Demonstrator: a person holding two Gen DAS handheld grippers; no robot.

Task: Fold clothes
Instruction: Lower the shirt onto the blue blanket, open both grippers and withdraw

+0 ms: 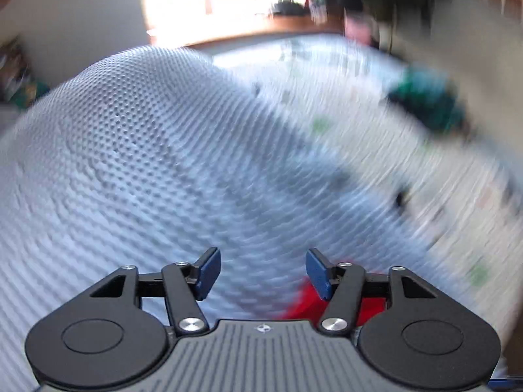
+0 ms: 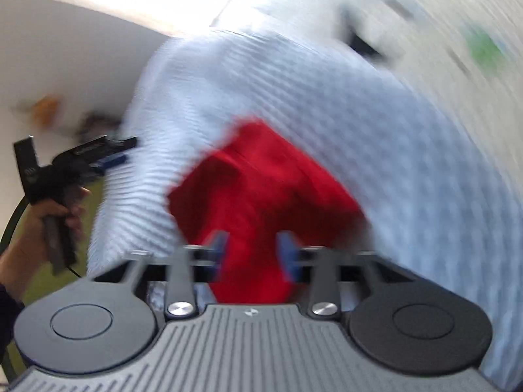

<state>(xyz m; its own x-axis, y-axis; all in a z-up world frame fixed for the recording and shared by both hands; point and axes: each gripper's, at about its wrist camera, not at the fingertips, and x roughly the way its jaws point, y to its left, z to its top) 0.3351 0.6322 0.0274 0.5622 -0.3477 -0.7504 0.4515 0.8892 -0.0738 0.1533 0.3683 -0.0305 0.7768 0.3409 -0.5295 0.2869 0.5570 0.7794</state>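
Spreading across both views: pale blue waffle-textured fabric, covering the whole working surface, heavily motion-blurred toward the edges.

White printed cloth with small green and dark marks lies beyond it, to the right in the left wrist view; also at upper right in the right wrist view.

Red garment sits on the blue waffle fabric, bunched, blurred edges. In the right wrist view it fills the centre and runs down between the fingers. In the left wrist view only a corner shows, low, behind the right-hand finger.

Right gripper: blue pads apart, a moderate gap, red cloth visible in the gap. Blur too strong to tell whether either pad touches the cloth; not clamped on it.

Left gripper: jaws spread wide, nothing between them, poised over the blue fabric. Seen side-on in the right wrist view at far left, just off the fabric's edge.

A hand grips the left tool's handle; dark cable loops off beneath it.

Dark green blurred item on the white cloth, unidentifiable.
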